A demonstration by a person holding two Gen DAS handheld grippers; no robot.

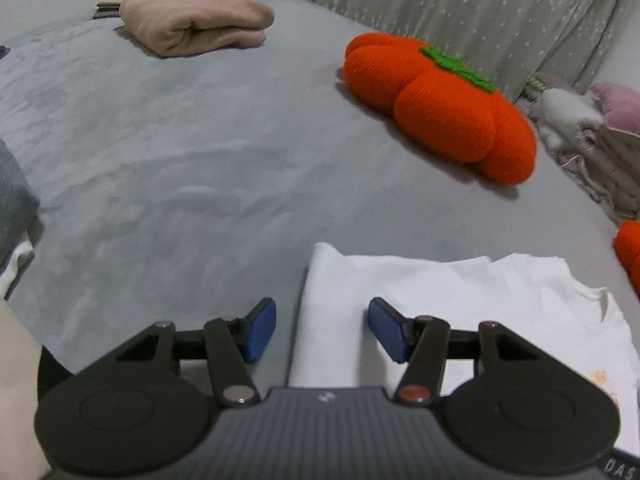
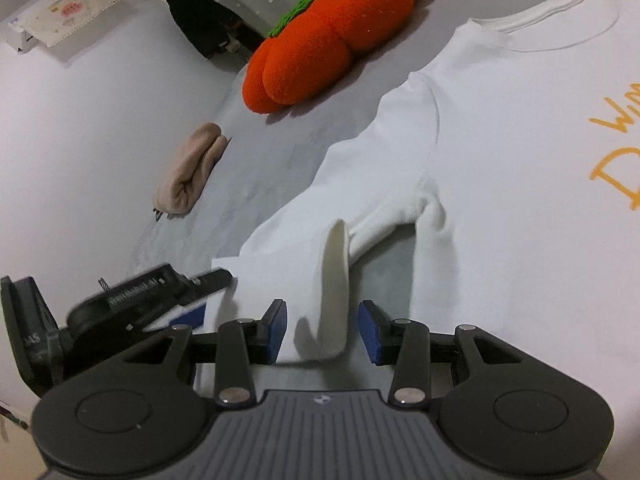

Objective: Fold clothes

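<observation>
White T-shirt [image 2: 500,128] flat on bed [image 1: 160,160]. Right gripper [image 2: 322,330] fingers half-open, raised sleeve fold between them, untouched. Left gripper [image 1: 322,330] fingers half-open astride the sleeve edge.

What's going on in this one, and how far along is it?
A person with a gripper in each hand is folding a white T-shirt spread on a grey bed. The right gripper is open around a raised fold of the sleeve; the left gripper is open at the sleeve's edge. A pink garment already lies folded.

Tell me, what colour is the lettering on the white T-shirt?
Orange lettering, clearest in the right wrist view.
</observation>
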